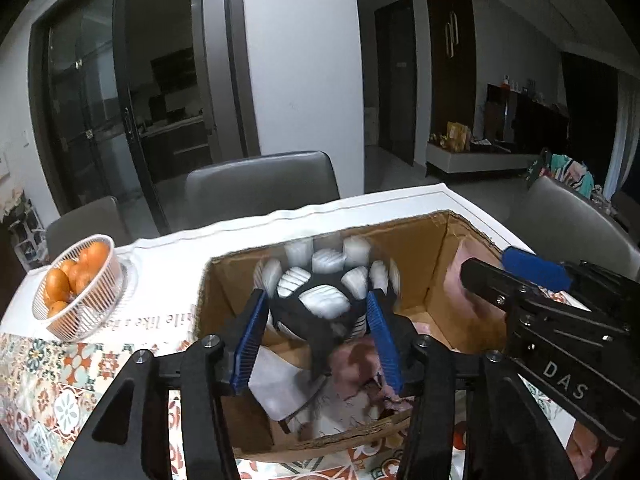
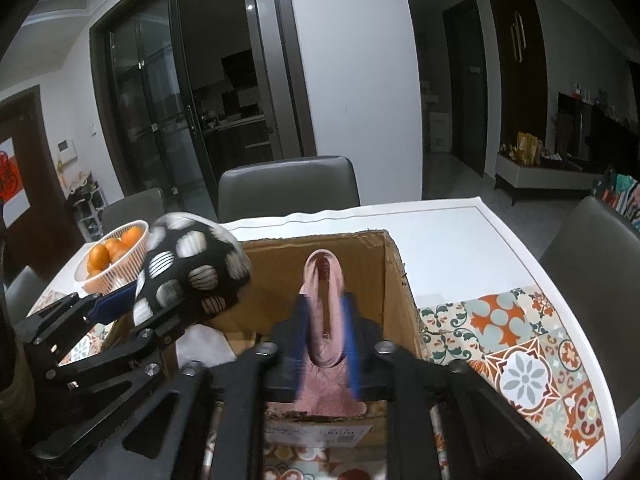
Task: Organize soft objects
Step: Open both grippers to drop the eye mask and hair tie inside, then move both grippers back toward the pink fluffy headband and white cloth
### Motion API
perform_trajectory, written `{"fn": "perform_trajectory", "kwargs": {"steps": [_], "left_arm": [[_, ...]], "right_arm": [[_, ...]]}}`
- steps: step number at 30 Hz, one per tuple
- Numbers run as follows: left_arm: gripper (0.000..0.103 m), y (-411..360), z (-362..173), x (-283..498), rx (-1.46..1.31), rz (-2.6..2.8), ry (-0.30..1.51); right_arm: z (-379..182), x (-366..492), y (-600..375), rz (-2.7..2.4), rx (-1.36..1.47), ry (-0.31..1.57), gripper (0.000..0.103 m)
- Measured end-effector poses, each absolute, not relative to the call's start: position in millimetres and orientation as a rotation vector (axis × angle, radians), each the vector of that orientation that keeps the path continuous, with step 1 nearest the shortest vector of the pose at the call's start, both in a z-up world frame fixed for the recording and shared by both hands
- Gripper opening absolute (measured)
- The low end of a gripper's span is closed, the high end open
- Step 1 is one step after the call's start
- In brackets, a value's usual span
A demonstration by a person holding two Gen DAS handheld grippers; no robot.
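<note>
My left gripper (image 1: 318, 312) is shut on a black cloth with white spots (image 1: 324, 284) and holds it over the open cardboard box (image 1: 416, 248). The same cloth (image 2: 188, 272) and the left gripper (image 2: 120, 304) show at the left of the right wrist view. My right gripper (image 2: 325, 320) is shut on a pink knitted cloth (image 2: 326, 308) and holds it upright above the box (image 2: 394, 276). In the left wrist view the right gripper (image 1: 520, 276) reaches in from the right. Pink and white cloth (image 1: 360, 368) lies inside the box.
A white basket of oranges (image 1: 76, 284) stands on the table at the left, also in the right wrist view (image 2: 114, 256). A patterned mat (image 2: 520, 352) covers the near table. Grey chairs (image 1: 260, 188) stand behind and at the right (image 2: 592, 248).
</note>
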State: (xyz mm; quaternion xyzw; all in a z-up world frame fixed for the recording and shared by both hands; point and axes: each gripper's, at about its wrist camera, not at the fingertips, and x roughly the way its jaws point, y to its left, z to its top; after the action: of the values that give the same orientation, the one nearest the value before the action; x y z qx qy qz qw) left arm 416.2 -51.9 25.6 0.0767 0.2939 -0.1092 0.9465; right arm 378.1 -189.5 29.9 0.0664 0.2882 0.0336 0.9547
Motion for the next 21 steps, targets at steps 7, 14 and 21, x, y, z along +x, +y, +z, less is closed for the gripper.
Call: {"fn": "perform_trajectory", "kwargs": {"steps": [7,14,21], "left_arm": [[0.068,-42.9,34.4,401.6,0.161,-0.182,0.568],[0.076,-30.3,42.7,373.5,0.140,-0.166,0.533],[0.083,-21.1,52.3,338.7,0.137,-0.142,0.481]], "right_arm": [[33.7,369.9,-194.2,0.039,0.153,0.576,0.045],[43.7,347.6,-190.8,0.018,0.128,0.539,0.051],[56.8,314.8,-184.2,-0.007,0.101,0.492,0.061]]}}
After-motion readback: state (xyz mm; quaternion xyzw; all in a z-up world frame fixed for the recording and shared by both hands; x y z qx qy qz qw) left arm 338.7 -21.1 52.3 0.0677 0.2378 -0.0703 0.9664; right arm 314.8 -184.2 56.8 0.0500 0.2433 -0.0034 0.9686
